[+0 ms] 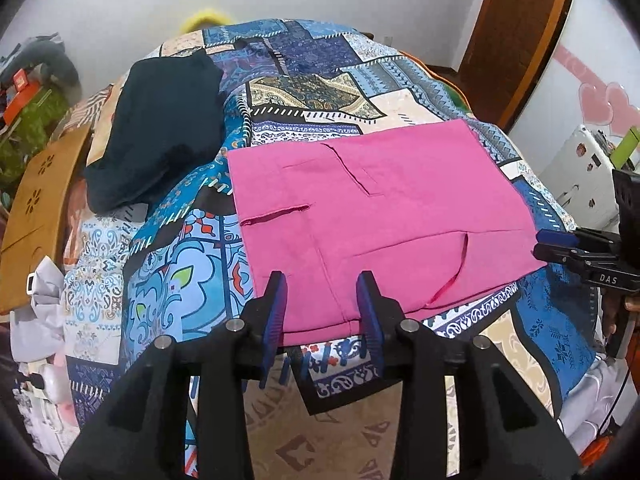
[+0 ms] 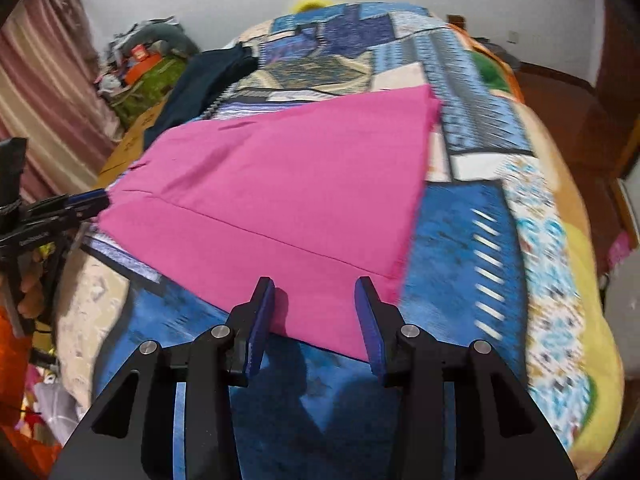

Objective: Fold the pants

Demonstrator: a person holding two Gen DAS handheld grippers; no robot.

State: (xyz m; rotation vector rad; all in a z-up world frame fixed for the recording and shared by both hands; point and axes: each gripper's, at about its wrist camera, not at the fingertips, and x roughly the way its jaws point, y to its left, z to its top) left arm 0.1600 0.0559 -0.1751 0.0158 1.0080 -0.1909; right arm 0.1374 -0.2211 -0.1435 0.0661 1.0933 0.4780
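Note:
Pink pants [image 1: 384, 216] lie folded into a flat rectangle on the patterned blue bedspread [image 1: 168, 280]. They also show in the right wrist view [image 2: 288, 200]. My left gripper [image 1: 324, 284] is open and empty, its fingers over the near edge of the pants. My right gripper [image 2: 316, 288] is open and empty over the near corner of the pants. The right gripper also shows at the right edge of the left wrist view [image 1: 538, 244]. The left gripper shows at the left edge of the right wrist view [image 2: 102, 200], by the pants' left edge.
A dark folded garment [image 1: 160, 128] lies on the bed at the far left. A wooden board [image 1: 36, 208] leans at the left side. Clutter [image 2: 140, 60] sits beyond the bed's left. A white sewing machine [image 1: 580, 176] stands at the right.

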